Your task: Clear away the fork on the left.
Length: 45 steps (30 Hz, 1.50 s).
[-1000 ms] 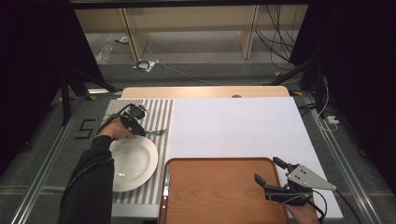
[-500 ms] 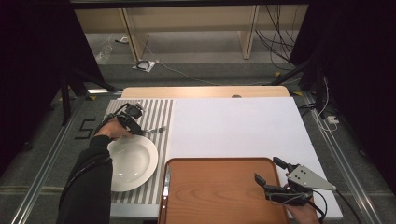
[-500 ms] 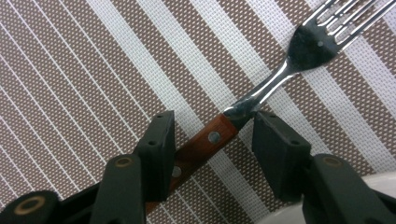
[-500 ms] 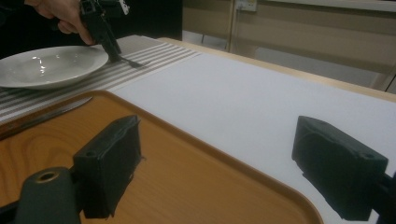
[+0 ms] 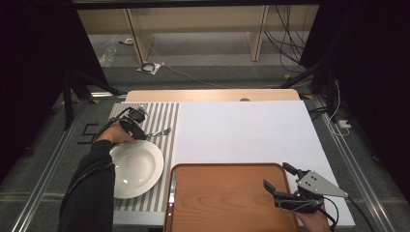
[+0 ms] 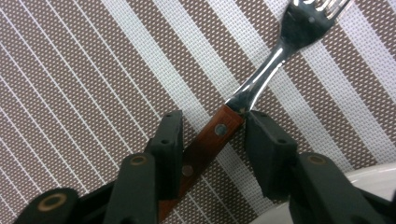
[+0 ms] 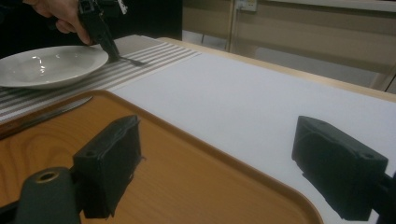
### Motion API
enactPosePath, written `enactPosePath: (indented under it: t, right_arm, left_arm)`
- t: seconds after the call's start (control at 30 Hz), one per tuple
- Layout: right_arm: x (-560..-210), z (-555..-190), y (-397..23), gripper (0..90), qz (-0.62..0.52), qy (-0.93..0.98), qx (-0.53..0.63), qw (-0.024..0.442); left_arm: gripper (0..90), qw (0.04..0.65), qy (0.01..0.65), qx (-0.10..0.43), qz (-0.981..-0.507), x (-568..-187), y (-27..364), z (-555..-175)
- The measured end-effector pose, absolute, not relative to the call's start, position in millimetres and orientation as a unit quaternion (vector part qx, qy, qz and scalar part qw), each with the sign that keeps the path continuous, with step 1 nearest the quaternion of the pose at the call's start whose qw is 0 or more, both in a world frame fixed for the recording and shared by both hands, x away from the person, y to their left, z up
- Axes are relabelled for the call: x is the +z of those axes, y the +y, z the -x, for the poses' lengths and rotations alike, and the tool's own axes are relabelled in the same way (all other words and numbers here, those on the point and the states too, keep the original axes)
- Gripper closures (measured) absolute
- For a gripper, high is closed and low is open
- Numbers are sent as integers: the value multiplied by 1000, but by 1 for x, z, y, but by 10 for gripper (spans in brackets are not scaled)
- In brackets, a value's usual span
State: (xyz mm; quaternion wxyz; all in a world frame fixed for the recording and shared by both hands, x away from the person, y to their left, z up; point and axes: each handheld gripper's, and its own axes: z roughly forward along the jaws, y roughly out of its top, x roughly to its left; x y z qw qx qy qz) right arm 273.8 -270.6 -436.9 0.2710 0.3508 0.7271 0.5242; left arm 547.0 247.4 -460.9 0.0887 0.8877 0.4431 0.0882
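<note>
On the striped placemat (image 5: 159, 121) beyond the plate (image 5: 133, 166), the fork (image 6: 261, 74) lay diagonally, wooden handle running between the left tool's (image 6: 212, 140) closing, not yet gripping jaws, while the right tool (image 5: 285, 186) idled open, far away over the tray (image 5: 227, 198).

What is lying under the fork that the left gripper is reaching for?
The fork lies flat on the striped placemat. The left gripper straddles its wooden handle, jaws just closing, pads not yet pressing. The handle's end is hidden beneath the gripper.
</note>
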Motion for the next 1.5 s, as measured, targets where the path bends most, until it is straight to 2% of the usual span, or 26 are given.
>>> enactPosePath:
  t: [0.47,0.73,1.5]
  right_arm:
    - [-436,-273,-271,165,-351,727,523,272]
    - [-437,-274,-271,165,-351,728,523,271]
    - [-437,-274,-270,165,-352,728,523,270]
  left_arm:
    - [761,95,431,73,-894,-461,244,-545]
    - [772,99,415,87,-900,-461,242,-544]
    - [773,108,402,176,-892,-440,251,-541]
